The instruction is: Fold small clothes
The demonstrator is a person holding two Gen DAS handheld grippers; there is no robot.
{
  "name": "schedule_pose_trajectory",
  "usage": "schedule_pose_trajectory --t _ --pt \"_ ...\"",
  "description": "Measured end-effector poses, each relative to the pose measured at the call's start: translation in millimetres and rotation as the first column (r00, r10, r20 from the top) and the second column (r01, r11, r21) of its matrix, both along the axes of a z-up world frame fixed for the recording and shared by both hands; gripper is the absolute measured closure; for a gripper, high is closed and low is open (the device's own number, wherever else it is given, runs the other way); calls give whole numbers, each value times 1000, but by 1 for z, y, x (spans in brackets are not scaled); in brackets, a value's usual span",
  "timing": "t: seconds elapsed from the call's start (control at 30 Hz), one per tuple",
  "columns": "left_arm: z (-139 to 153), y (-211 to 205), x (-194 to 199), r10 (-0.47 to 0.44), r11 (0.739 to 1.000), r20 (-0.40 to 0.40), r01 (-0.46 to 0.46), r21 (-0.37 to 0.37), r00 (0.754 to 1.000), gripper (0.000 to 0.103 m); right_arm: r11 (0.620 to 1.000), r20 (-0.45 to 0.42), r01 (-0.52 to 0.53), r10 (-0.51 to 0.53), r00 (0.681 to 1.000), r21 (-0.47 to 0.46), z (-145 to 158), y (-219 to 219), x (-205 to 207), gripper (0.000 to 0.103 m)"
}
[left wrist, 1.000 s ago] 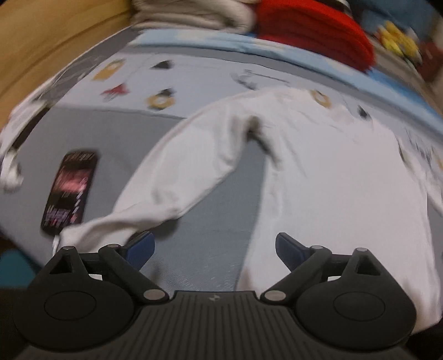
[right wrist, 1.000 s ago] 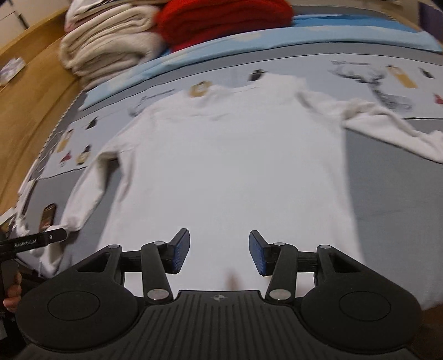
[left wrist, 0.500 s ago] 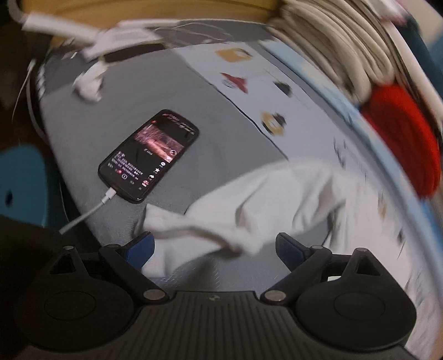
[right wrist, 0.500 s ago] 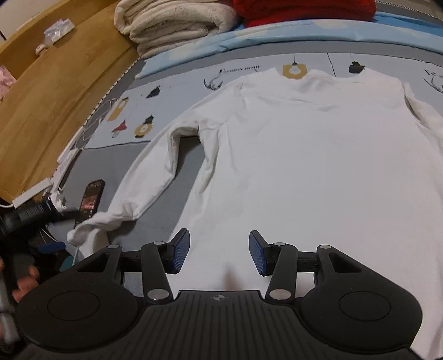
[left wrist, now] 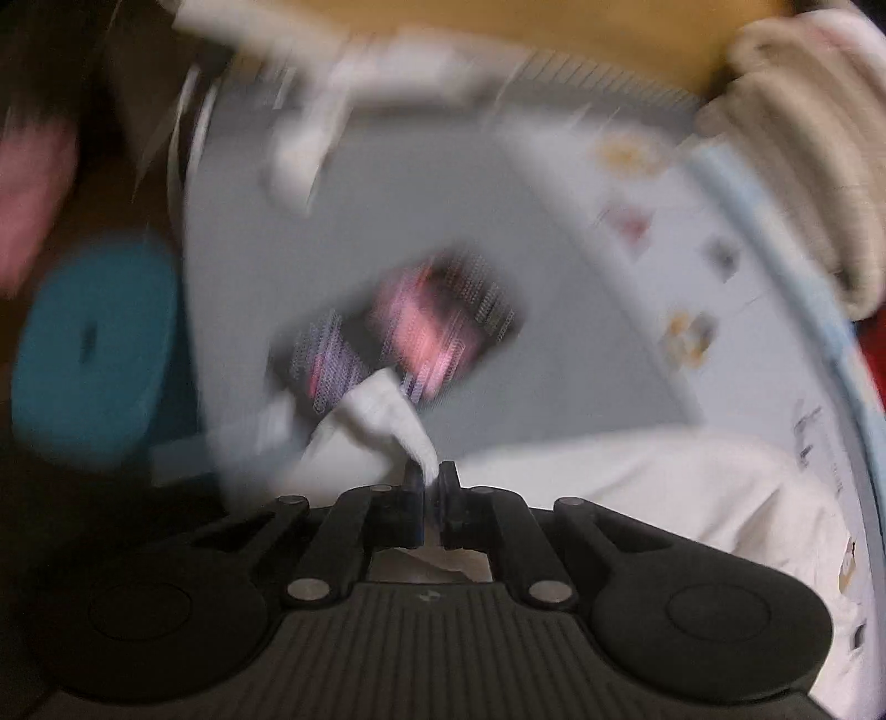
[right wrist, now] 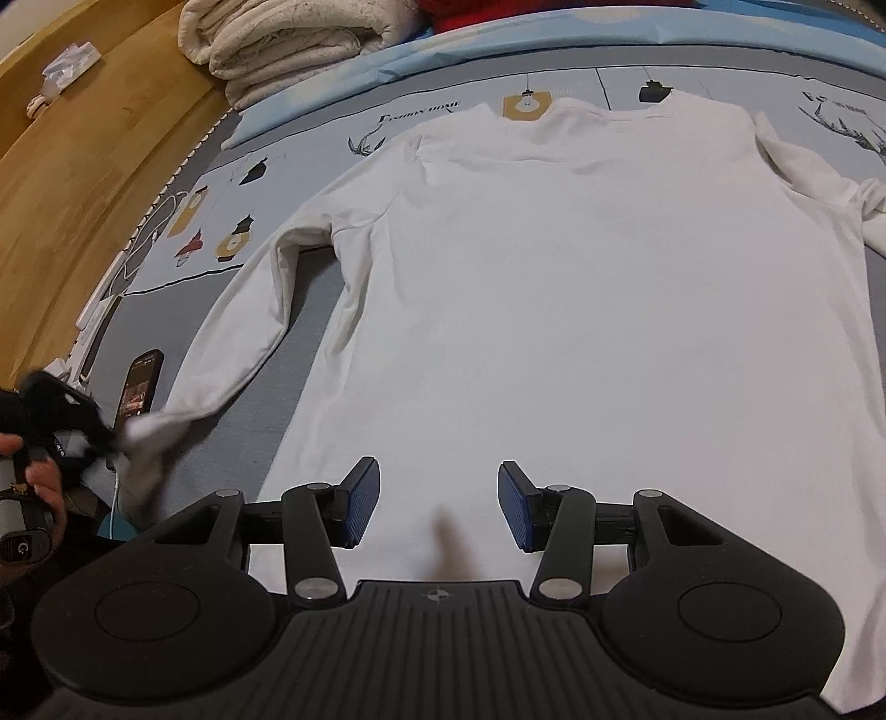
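Left hand-held gripper [left wrist: 431, 477] pinching soft white shirt [right wrist: 581, 288] cuff, right hand-held gripper [right wrist: 438, 507] wide — smooth cotton flat

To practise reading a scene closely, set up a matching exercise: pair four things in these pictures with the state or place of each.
1. left gripper
2. right gripper
3. phone
4. cream blankets

a. lies beside the sleeve, screen lit
b. open above the shirt's hem
c. shut on the sleeve cuff
d. folded in a stack at the far edge

Pairs: 1-c, 2-b, 3-a, 4-d
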State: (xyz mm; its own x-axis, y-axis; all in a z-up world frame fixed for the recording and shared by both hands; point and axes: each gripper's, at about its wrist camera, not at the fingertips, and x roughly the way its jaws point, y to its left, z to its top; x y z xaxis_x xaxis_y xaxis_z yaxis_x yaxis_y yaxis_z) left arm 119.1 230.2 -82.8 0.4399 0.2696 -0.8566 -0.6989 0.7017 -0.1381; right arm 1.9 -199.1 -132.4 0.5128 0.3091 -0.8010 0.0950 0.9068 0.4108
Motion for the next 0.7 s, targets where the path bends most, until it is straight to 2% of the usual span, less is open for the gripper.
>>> schedule_pose_trajectory --t 0.1,0.17,0.23,0.3,0.4,0.57,0.63,0.7 --pt "52 7 21 -61 992 174 40 120 983 99 1000 4 3 -3 1000 9 -1 -4 0 53" --pt "87 16 42 -110 978 289 52 201 951 99 1000 13 8 -8 1000 10 -2 -8 -1 53" --pt "114 23 68 -159 968 367 72 239 917 99 1000 14 18 -19 1000 10 -3 -13 -2 54" --pt "127 22 93 -218 947 372 104 303 902 99 999 6 35 -35 999 17 -7 -18 -2 54" --pt "126 13 123 -295 912 333 159 378 896 99 998 -10 64 -64 998 20 -12 -25 -2 54" --pt "105 -6 154 -351 883 272 220 415 896 99 997 -18 67 -67 998 23 -19 -31 -3 54" --pt "102 -19 161 -375 875 278 239 421 884 99 997 -18 75 -75 997 28 -22 -38 -5 54" --pt "105 -44 165 -421 857 293 270 440 859 99 996 -14 88 -88 996 34 -24 -44 -7 53"
